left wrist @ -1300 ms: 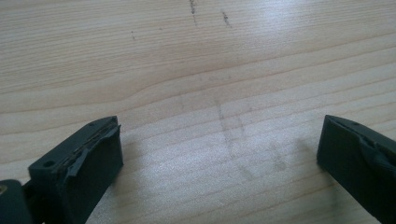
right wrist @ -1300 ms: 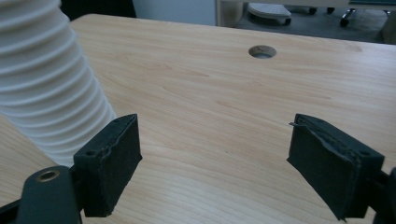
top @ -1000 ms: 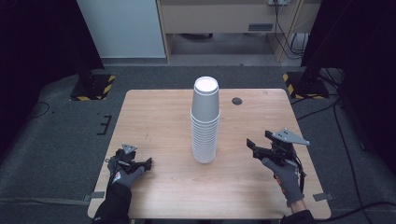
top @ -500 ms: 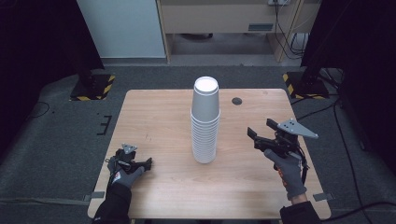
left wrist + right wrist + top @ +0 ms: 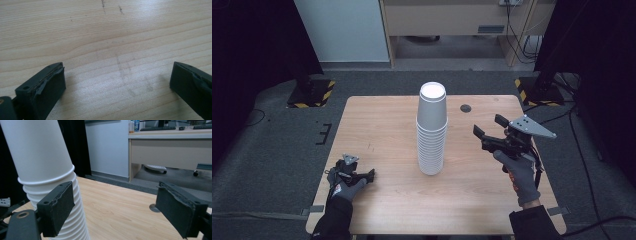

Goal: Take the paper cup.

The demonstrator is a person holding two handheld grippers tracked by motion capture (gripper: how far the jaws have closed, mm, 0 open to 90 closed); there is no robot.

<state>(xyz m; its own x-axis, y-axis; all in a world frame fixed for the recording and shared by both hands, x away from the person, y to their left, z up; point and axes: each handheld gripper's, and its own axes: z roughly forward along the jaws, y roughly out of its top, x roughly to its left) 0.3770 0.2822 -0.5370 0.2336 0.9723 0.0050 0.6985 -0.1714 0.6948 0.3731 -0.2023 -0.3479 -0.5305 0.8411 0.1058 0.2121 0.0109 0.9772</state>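
At table centre, cup stack upright; right gripper near, released; left gripper at front edge, released.

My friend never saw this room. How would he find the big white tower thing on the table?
Look at the wooden table in the middle of the dark grey floor. Near its centre stands the stack of white paper cups, upside down, one over another. It is the tallest thing there, ridged with rims lower down, unlike the small flat dark disc behind it.
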